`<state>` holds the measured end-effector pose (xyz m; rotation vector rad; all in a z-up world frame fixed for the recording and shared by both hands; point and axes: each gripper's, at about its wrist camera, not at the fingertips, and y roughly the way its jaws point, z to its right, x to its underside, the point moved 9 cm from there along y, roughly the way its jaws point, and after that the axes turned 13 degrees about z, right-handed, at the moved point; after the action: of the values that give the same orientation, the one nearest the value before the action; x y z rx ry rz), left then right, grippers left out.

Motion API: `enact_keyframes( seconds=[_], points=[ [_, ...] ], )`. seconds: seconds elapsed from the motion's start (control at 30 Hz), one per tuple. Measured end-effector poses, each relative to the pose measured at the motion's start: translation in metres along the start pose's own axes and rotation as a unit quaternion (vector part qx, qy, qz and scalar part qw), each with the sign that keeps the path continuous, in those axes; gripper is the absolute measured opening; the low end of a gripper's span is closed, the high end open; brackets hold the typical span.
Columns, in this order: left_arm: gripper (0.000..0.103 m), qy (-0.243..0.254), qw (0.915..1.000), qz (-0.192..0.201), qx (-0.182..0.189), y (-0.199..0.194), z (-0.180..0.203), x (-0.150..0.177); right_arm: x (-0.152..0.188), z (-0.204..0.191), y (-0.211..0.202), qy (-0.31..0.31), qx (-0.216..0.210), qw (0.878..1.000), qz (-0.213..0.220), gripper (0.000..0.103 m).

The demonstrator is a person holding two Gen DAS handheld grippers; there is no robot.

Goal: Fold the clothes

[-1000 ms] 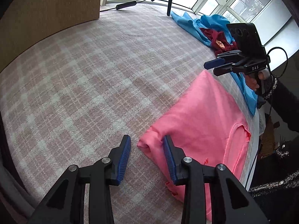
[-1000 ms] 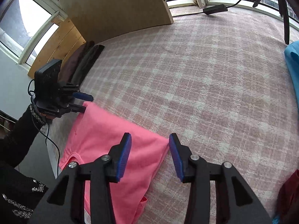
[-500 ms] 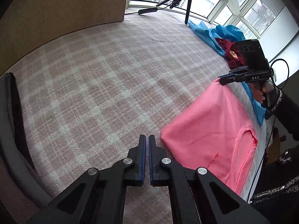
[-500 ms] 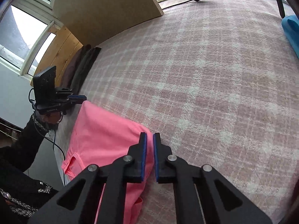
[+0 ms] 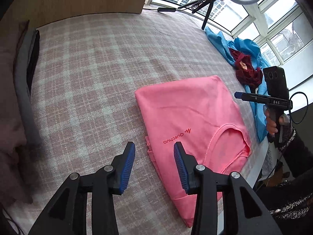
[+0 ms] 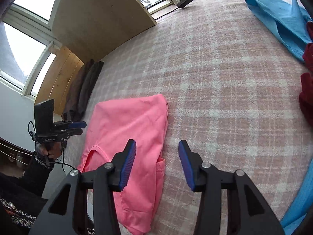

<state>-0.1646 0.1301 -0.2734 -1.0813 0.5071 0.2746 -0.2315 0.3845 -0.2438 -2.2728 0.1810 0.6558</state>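
A pink T-shirt (image 5: 191,117) lies folded flat on the pink plaid bedcover (image 5: 93,74), neckline toward the near edge, red logo up. It also shows in the right wrist view (image 6: 133,129). My left gripper (image 5: 154,164) is open and empty, above the shirt's near left edge. My right gripper (image 6: 157,163) is open and empty, above the shirt's right edge. Each gripper shows in the other's view: the right one (image 5: 237,94) beside the shirt's right side, the left one (image 6: 83,127) beside its left side.
A blue garment (image 5: 230,47) and a dark red one (image 5: 246,70) lie piled at the far right. Dark folded clothes (image 6: 84,90) lie at the bed's left side by a wooden headboard (image 6: 97,19). A tripod with ring light (image 5: 207,9) stands by the windows.
Both grippers went from open to shut to open again. They have pulled back and up from the shirt, which now lies folded flat with its logo showing.
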Motion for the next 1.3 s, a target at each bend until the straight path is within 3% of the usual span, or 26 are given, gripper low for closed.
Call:
enact_keyframes(
  seconds=[0.07, 0.13, 0.17, 0.23, 0.37, 0.47, 0.57, 0.63, 0.73, 0.93, 1.13, 1.3],
  points=[
    [0.039, 0.008, 0.9999, 0.01, 0.008, -0.002, 0.015, -0.009, -0.005, -0.004, 0.006, 0.015, -0.027, 1.0, -0.004, 0.044],
    [0.039, 0.036, 0.9992, 0.013, 0.009, 0.003, 0.039, -0.021, -0.018, 0.001, 0.007, -0.006, 0.003, 1.0, 0.014, 0.042],
    [0.039, 0.051, 0.9986, 0.013, 0.009, 0.006, 0.051, -0.026, -0.024, 0.006, 0.007, -0.046, 0.043, 0.998, 0.019, 0.03],
    [0.039, 0.096, 0.9952, -0.004, 0.016, 0.022, 0.086, -0.028, -0.024, 0.012, 0.008, -0.096, 0.076, 0.992, 0.008, 0.023],
    [0.04, 0.167, 0.9852, -0.032, 0.026, 0.069, 0.155, -0.037, -0.016, 0.024, 0.011, -0.149, 0.107, 0.983, -0.028, 0.023],
    [0.04, 0.196, 0.9792, -0.041, 0.034, 0.108, 0.201, -0.045, -0.018, 0.031, -0.003, -0.131, 0.105, 0.986, -0.009, 0.023],
    [0.039, 0.247, 0.9672, -0.057, -0.011, 0.144, 0.216, -0.043, -0.017, 0.034, -0.013, -0.114, 0.091, 0.989, 0.002, 0.023],
    [0.03, 0.248, 0.9653, -0.082, -0.011, 0.156, 0.214, -0.036, -0.016, 0.036, -0.017, -0.116, 0.089, 0.989, 0.004, 0.023],
    [0.027, 0.236, 0.9667, -0.097, -0.017, 0.162, 0.203, -0.033, -0.018, 0.035, -0.021, -0.118, 0.069, 0.991, 0.008, 0.023],
    [0.002, 0.212, 0.9727, -0.094, -0.01, 0.158, 0.19, -0.037, -0.025, 0.026, -0.01, -0.141, 0.035, 0.989, 0.012, 0.023],
    [0.001, 0.195, 0.9777, -0.078, 0.006, 0.15, 0.189, -0.041, -0.025, 0.03, -0.001, -0.158, 0.023, 0.987, -0.006, 0.023],
    [0.001, 0.142, 0.9878, -0.042, 0.046, 0.116, 0.188, -0.056, -0.026, 0.02, 0.009, -0.193, 0.004, 0.981, -0.015, 0.026]
  ],
)
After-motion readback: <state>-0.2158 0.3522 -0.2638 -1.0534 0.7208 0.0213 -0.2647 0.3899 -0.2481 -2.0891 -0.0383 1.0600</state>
